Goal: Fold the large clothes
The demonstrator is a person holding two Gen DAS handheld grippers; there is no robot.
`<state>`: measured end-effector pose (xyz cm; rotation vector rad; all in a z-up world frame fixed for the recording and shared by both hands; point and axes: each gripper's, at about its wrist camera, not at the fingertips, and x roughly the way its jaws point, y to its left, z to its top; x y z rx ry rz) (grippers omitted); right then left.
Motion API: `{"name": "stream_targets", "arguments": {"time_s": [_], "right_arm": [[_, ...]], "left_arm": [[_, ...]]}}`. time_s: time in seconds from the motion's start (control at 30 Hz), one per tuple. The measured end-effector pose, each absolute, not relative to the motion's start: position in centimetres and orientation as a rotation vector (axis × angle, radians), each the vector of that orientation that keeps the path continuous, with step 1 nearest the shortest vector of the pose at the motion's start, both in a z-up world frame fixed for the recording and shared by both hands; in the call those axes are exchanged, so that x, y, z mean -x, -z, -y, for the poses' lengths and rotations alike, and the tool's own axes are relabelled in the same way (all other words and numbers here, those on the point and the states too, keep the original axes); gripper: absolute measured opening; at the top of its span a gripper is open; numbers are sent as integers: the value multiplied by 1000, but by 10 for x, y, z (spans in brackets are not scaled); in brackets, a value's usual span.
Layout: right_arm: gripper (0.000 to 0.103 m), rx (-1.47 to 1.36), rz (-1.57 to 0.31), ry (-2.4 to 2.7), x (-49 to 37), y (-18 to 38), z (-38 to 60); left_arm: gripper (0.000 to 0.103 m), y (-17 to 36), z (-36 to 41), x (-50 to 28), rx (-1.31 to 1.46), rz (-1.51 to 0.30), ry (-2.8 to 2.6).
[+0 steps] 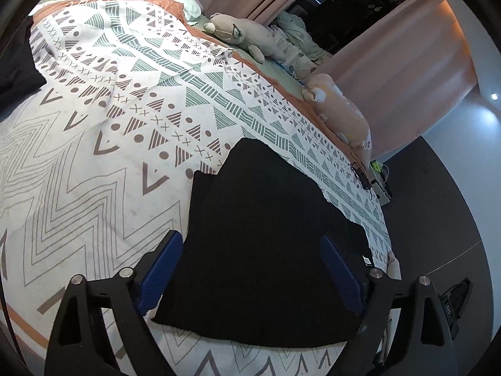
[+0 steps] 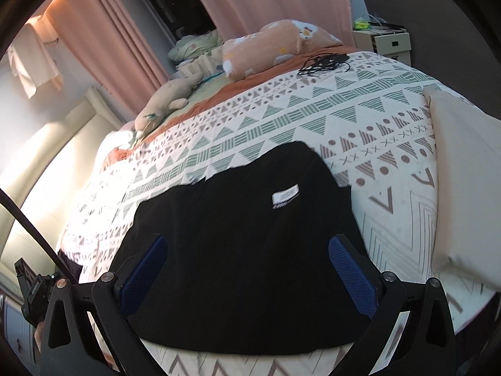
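Observation:
A black garment (image 1: 266, 244) lies folded flat on the patterned bedspread (image 1: 109, 156), near the bed's front edge. It also shows in the right wrist view (image 2: 238, 250), with a white label (image 2: 285, 195) facing up. My left gripper (image 1: 250, 241) is open and empty, its blue-padded fingers (image 1: 162, 266) spread above the garment's near part. My right gripper (image 2: 249, 244) is open and empty too, hovering over the same garment's near edge.
Plush toys (image 1: 247, 36) and an orange pillow (image 2: 275, 47) line the far side of the bed by pink curtains (image 2: 103, 34). A black cable (image 2: 325, 61) lies on the cover. A cream folded item (image 2: 463, 181) sits at right. Another dark cloth (image 1: 15, 69) lies far left.

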<state>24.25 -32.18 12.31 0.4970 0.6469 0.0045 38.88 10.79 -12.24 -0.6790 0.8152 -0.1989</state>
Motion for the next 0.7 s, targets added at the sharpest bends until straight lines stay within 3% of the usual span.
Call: {"name": "stream_targets", "arguments": {"time_s": [0.23,0.37,0.7], "right_arm": [[103,-428,-680,-9,-216,-135,279],[103,-399,-705,-19,-210,-137,254],[98,-265,-838,-58,-216,-117,187]], "left_arm": [[86,142,-120,-358,733,-842,212],[80,160,-125,-345,768,-881,207],[77,182,-118,-330,771,-898,185]]}}
